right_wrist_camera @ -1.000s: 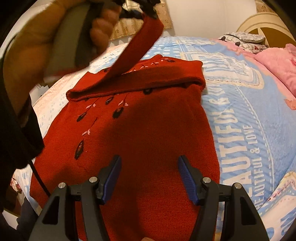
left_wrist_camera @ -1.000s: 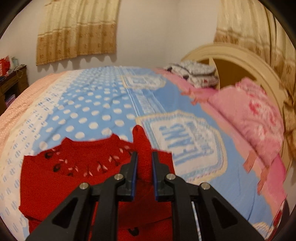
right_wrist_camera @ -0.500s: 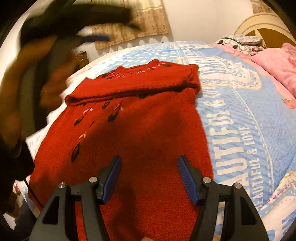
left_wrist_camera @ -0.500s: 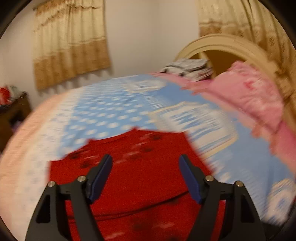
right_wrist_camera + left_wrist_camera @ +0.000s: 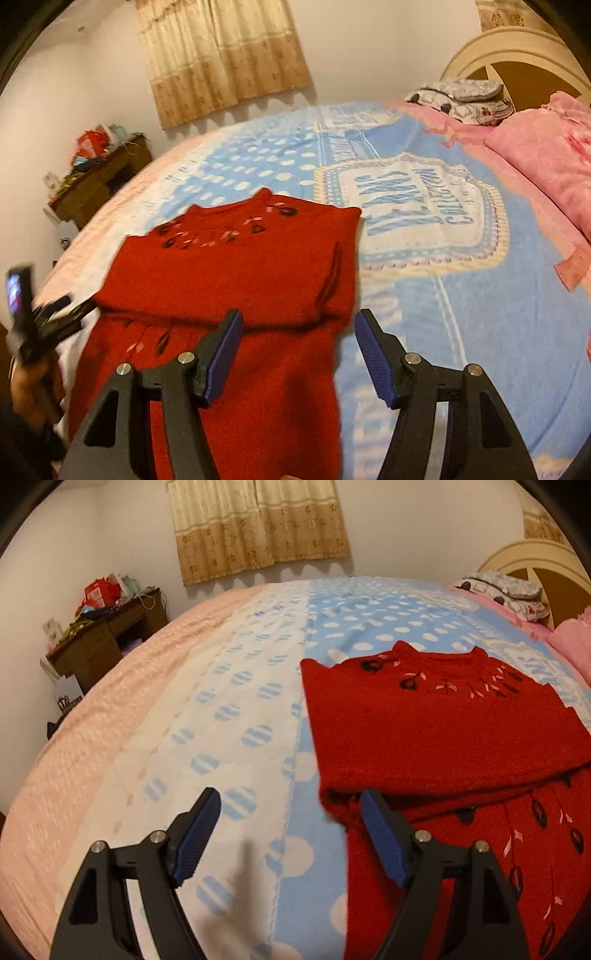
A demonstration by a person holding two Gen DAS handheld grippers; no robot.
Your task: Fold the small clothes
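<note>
Lying flat on the bed [image 5: 236, 716], on a blue and white dotted blanket [image 5: 461, 314]: a fuzzy red knit sweater [image 5: 443, 731] with small dark embroidered leaves, top part folded down over the body. Hovering over its near edge, left gripper [image 5: 291, 834] and right gripper [image 5: 295, 350], jaws spread wide, holding nothing.

The sweater [image 5: 436, 738] runs off the right and lower edges of the left view; its hem shows in neither view. Its top is folded over, hiding the layer beneath. In the right view, the left tool [image 5: 40, 317] is a blur at the left edge. Clutter on the tabletop [image 5: 99, 635] is too small to identify.
</note>
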